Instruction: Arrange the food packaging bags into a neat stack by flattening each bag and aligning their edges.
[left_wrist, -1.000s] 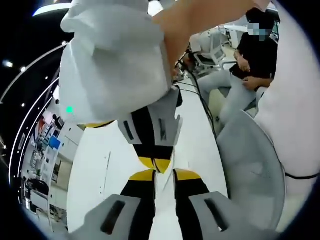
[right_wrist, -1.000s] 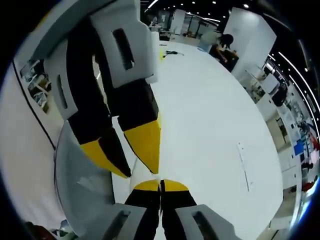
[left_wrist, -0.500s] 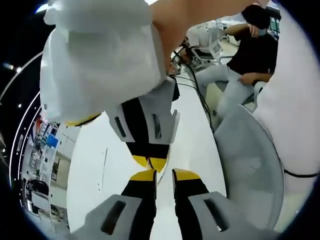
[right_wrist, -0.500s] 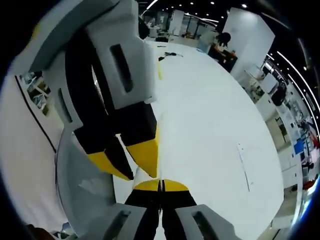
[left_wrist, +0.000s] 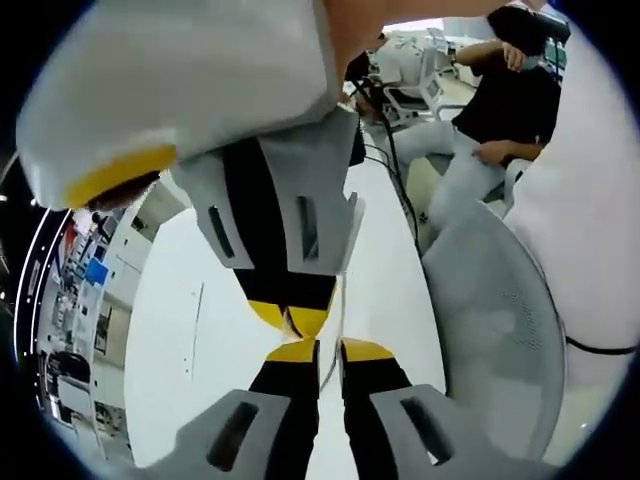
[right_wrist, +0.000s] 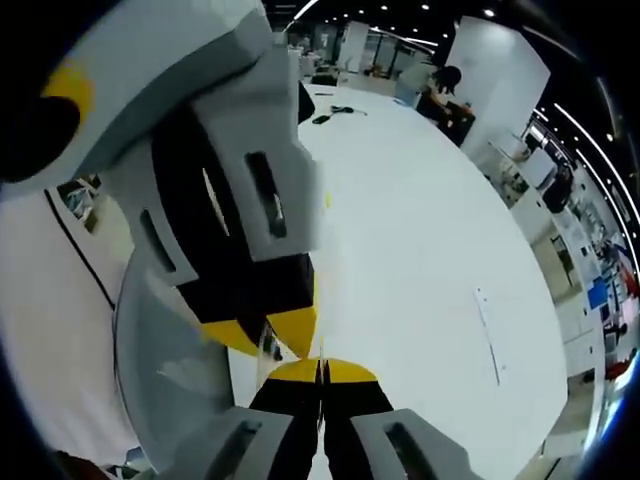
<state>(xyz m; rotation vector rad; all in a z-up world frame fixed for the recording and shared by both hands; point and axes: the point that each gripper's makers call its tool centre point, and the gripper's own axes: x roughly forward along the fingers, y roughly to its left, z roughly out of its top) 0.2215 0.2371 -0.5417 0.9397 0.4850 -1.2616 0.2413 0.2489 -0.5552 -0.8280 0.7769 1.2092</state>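
My right gripper (right_wrist: 320, 368) has its jaws pressed together, and a thin pale edge of what looks like a clear bag (right_wrist: 322, 346) rises from between the tips. My left gripper (left_wrist: 330, 350) points at it tip to tip, its yellow fingertips (left_wrist: 290, 351) a narrow gap apart around a faint line of the same film (left_wrist: 334, 315). In the right gripper view the left gripper (right_wrist: 268, 335) comes down from the upper left. In the left gripper view the right gripper (left_wrist: 290, 318) hangs from the top. Little of the bag can be made out.
A long white table (right_wrist: 420, 250) stretches away under both grippers. A grey mesh chair back (left_wrist: 490, 330) stands close by. A person in black (left_wrist: 500, 100) sits beyond it, with cables (right_wrist: 335, 108) at the table's far end. White clothing (left_wrist: 600, 200) is at the side.
The two grippers have drawn closer until their tips nearly meet. The left gripper's jaws have narrowed their gap. The right gripper has stayed shut.
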